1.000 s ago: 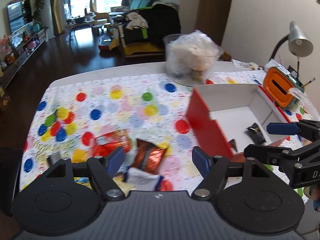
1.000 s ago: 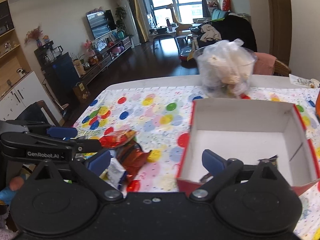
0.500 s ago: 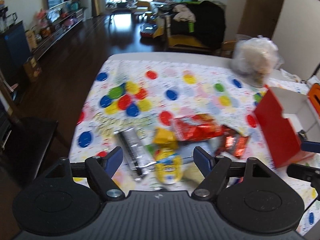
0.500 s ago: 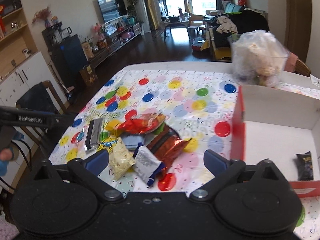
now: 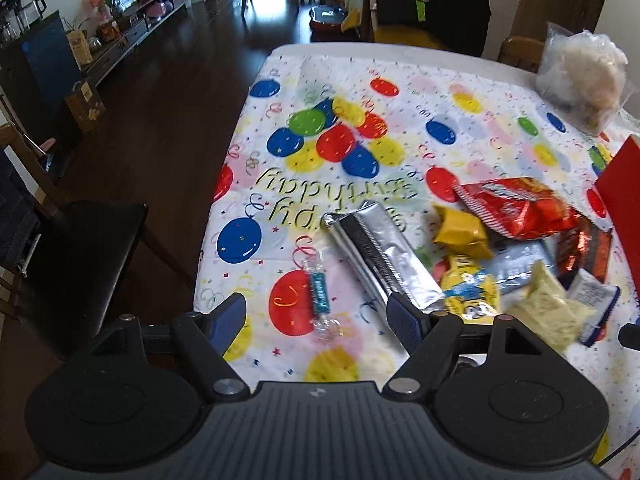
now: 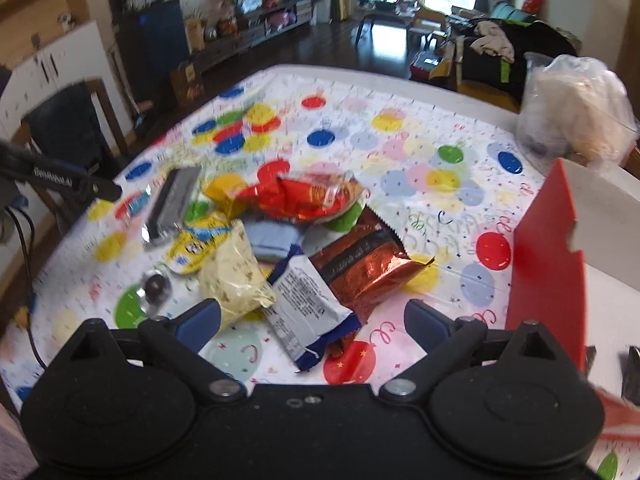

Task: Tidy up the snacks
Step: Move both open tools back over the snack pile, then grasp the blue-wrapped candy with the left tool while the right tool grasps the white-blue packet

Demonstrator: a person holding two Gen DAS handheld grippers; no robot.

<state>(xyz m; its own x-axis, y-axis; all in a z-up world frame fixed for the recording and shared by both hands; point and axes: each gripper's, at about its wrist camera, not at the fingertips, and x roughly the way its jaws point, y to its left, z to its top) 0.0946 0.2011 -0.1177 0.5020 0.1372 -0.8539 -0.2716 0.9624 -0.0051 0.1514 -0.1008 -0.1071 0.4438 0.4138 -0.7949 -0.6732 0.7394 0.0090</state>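
Observation:
A pile of snack packets lies on the balloon tablecloth (image 5: 360, 100). My left gripper (image 5: 318, 320) is open and empty, straddling a small blue wrapped candy (image 5: 319, 294), with a silver packet (image 5: 380, 254) just right of it. My right gripper (image 6: 312, 322) is open and empty over a white-and-blue packet (image 6: 308, 304), with a pale yellow packet (image 6: 236, 276) to its left and a brown-red foil packet (image 6: 360, 264) behind. A red packet (image 6: 308, 196) lies further back. The red-and-white box (image 6: 548, 256) stands at the right, with dark packets inside (image 6: 634, 376).
A clear plastic bag of food (image 6: 580, 116) stands at the table's far right. A dark chair (image 5: 84, 256) stands off the table's left edge. The left gripper's arm (image 6: 60, 178) shows at the left of the right wrist view.
Both grippers have swung left, away from the box and toward the snack pile. The left gripper now hangs over the blue candy, the right over the white-and-blue packet. Both stayed open.

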